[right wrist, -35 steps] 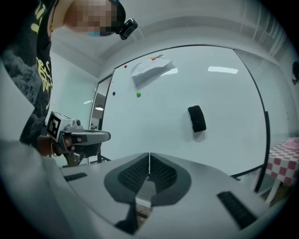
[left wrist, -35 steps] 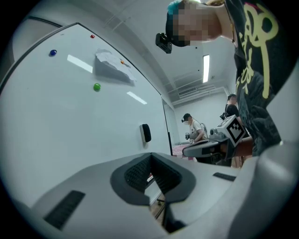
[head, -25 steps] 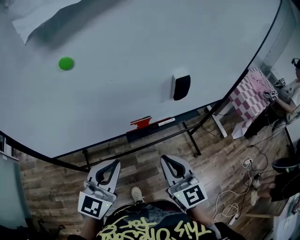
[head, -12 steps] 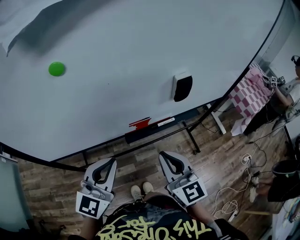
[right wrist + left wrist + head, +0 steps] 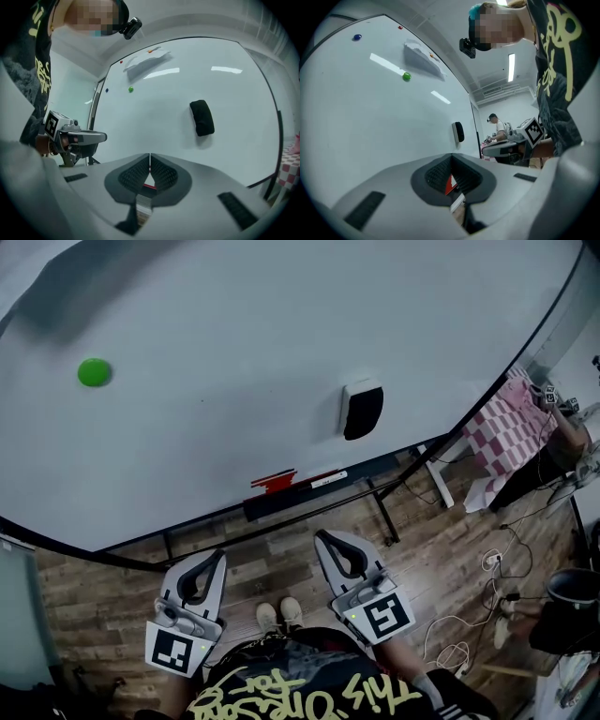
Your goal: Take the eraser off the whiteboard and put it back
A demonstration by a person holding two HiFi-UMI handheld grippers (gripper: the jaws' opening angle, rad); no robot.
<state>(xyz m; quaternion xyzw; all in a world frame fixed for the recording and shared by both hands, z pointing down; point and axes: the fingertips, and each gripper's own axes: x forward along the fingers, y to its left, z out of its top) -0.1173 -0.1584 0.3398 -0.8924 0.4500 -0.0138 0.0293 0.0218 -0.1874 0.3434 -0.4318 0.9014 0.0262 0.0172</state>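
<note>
The black eraser (image 5: 361, 411) clings to the whiteboard (image 5: 225, 324) right of its middle, a little above the marker tray (image 5: 309, 493). It shows too in the left gripper view (image 5: 459, 131) and the right gripper view (image 5: 202, 117). My left gripper (image 5: 217, 559) and right gripper (image 5: 324, 540) are side by side below the board over the wooden floor, both shut and empty. They point level at the board, well short of the eraser. The eraser sits above and to the right of the right gripper's tips (image 5: 150, 155).
A green magnet (image 5: 94, 372) sticks on the board's left part, and a paper sheet (image 5: 145, 61) is pinned higher up. Red markers (image 5: 275, 483) lie in the tray. At right stand a pink checkered table (image 5: 511, 432), a person (image 5: 565, 427), floor cables (image 5: 464, 638) and a dark bin (image 5: 572, 601).
The head view has swung, so the board and green magnet sit further left. The right gripper has edged slightly towards the board. Both grippers stay shut, and the eraser stays on the board.
</note>
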